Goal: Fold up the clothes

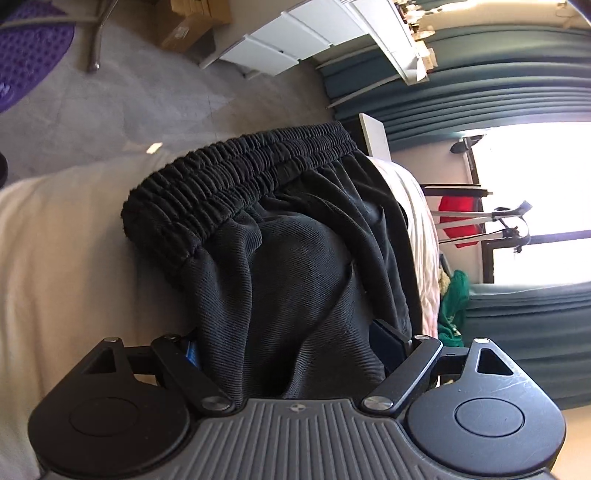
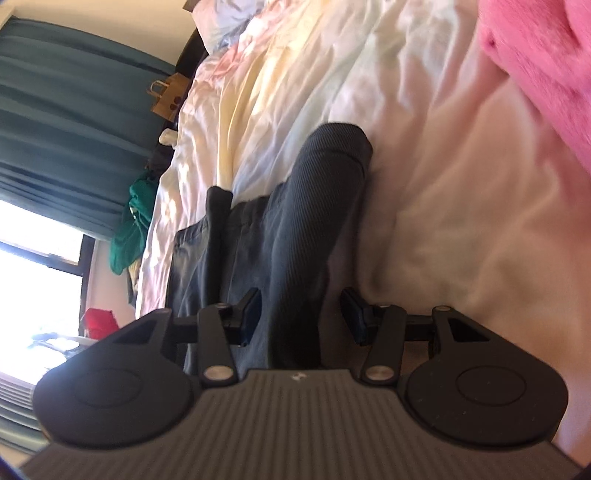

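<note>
The bed point(image 2: 424, 192) is filling most of the right wrist view, its pale rumpled sheet running from 12 to 5 o'clock; in the left wrist view it is showing as a cream surface at 9 o'clock. Teal curtains point(image 1: 517, 85) are hanging at 2 o'clock in the left view and at 10 o'clock in the right, beside a bright window point(image 1: 535, 206). A pink blanket point(image 2: 539, 66) is lying at 1 o'clock in the right view.

The black shorts point(image 1: 295, 258) are lying on the bed and reaching into both grippers. In the left view the gathered waistband point(image 1: 236, 184) is sitting at 11 o'clock from the left gripper point(image 1: 291, 347), and the cloth is bulging between its fingers, which are standing wide apart against the fabric on either side; whether they are pinching it I cannot tell. In the right view a leg of the shorts is running from 12 o'clock down between the fingers of the right gripper point(image 2: 301, 314). Its fingers are spread, the left pad touching cloth, the right pad clear of it beside the sheet.

A green garment point(image 2: 133, 229) is hanging off the bed's edge at 9 o'clock. A paper bag point(image 2: 166, 99) is standing at 11 o'clock. White drawers point(image 1: 288, 40) are sitting at 12 o'clock in the left view, with cardboard boxes point(image 1: 192, 22) just beside them on the floor.
</note>
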`<state>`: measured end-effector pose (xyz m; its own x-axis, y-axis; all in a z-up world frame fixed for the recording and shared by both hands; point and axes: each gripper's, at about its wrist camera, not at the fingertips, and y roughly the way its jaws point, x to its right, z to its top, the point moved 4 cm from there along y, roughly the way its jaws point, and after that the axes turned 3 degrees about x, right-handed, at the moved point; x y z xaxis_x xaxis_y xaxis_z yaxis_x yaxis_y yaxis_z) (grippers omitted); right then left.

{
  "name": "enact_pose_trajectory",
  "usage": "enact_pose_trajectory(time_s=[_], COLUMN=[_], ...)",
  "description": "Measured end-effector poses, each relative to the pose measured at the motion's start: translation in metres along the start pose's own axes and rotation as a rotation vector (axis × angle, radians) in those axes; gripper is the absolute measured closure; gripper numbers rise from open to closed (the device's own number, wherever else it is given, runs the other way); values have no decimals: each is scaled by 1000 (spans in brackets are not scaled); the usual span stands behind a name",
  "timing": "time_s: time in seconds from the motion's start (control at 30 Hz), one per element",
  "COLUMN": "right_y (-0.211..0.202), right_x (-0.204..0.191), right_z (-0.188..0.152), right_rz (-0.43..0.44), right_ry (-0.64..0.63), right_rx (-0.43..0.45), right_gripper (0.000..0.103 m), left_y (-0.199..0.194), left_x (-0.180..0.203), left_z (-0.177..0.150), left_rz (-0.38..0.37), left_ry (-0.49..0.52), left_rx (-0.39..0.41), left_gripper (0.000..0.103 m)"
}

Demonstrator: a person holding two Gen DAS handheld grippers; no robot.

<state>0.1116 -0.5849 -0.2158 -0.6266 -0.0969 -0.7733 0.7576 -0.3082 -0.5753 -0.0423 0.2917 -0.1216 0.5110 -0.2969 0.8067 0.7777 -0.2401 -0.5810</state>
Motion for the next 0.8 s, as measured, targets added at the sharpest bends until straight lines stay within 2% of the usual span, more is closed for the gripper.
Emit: enact_pose_trajectory(time_s=[0.1, 0.17, 0.2, 0.33, 0.5, 0.63, 0.73, 0.8], right_y=[1, 2, 1, -7, -8, -9, -13, -15], right_x=[2, 1, -1, -14, -17, -12, -13, -13], right_z=[1, 2, 3, 9, 9, 9, 10, 8], right_rz=[18, 31, 54, 122, 116, 118, 123, 121], right_ry=[12, -13, -28, -90, -111, -81, -85, -90], right_rx=[4, -9, -16, 18, 24, 5, 16, 22], right_gripper=[62, 88, 94, 96, 97, 97, 97, 97], left_y=[-2, -3, -2, 5, 13, 13, 12, 17], left_x=[-2, -5, -6, -6, 4, 8, 12, 13], left_z=[-2, -3, -2, 0, -3, -1, -3, -2], left_rz=[-34, -42, -38, 33, 99, 36, -42, -14], left_ry=[-39, -61, -69, -55, -5, -36, -1, 1], left_rx=[1, -4, -13, -73, -80, -28, -16, -27], left_gripper=[16, 16, 15, 19, 27, 33, 33, 33])
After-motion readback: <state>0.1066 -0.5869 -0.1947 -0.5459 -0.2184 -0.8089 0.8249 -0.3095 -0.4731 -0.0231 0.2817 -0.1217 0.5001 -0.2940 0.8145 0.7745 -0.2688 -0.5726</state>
